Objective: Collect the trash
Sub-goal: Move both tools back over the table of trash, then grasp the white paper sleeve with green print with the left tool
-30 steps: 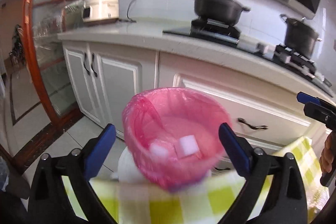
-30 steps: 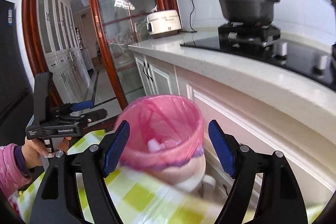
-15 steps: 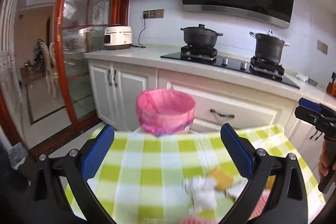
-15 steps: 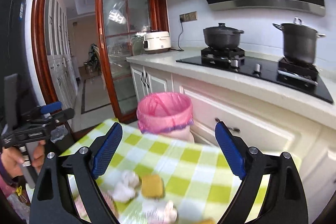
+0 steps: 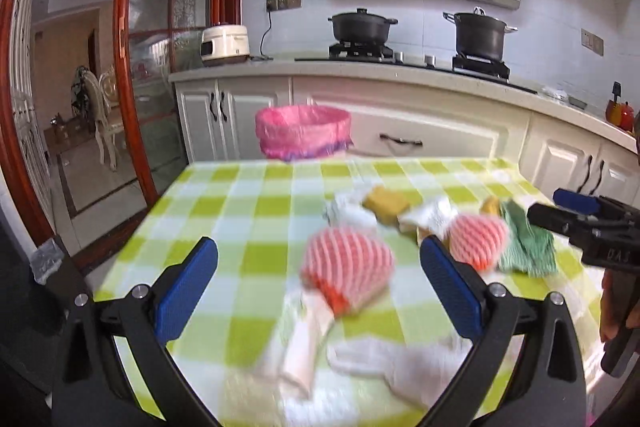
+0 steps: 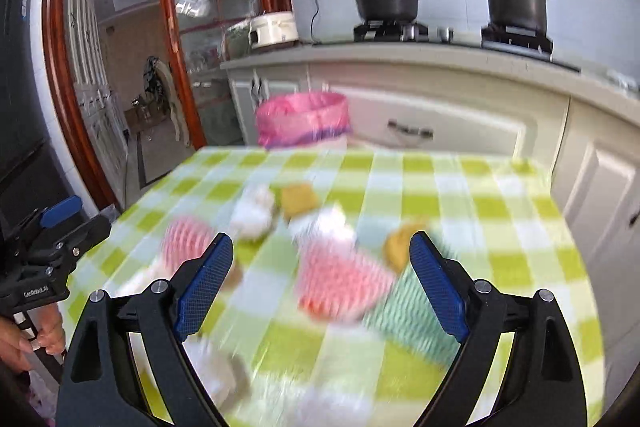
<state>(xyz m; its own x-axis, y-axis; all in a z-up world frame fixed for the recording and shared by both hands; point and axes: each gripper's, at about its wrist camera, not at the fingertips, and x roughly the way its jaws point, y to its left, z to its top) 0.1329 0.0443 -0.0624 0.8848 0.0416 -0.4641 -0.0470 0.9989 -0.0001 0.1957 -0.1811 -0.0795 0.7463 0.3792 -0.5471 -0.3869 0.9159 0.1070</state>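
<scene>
Both the left gripper and the right gripper stood spread wide and empty above the green-checked tablecloth. Blurred trash, apparently pink foam fruit nets and crumpled tissues, lay scattered there; the pink-lined bin stood beyond the table's far edge.

The bench wears a green-and-white checked cloth. Its left half lies bare. Scattered over the middle and right are two pink-and-white ribbed foam nets, one near the centre and one further right. Beyond them lie a yellow-brown sponge and crumpled white tissue. A green ribbed cloth sits at the right, touching the right net. At the near edge lie a pale rolled piece and a flat white piece, both blurred.
</scene>
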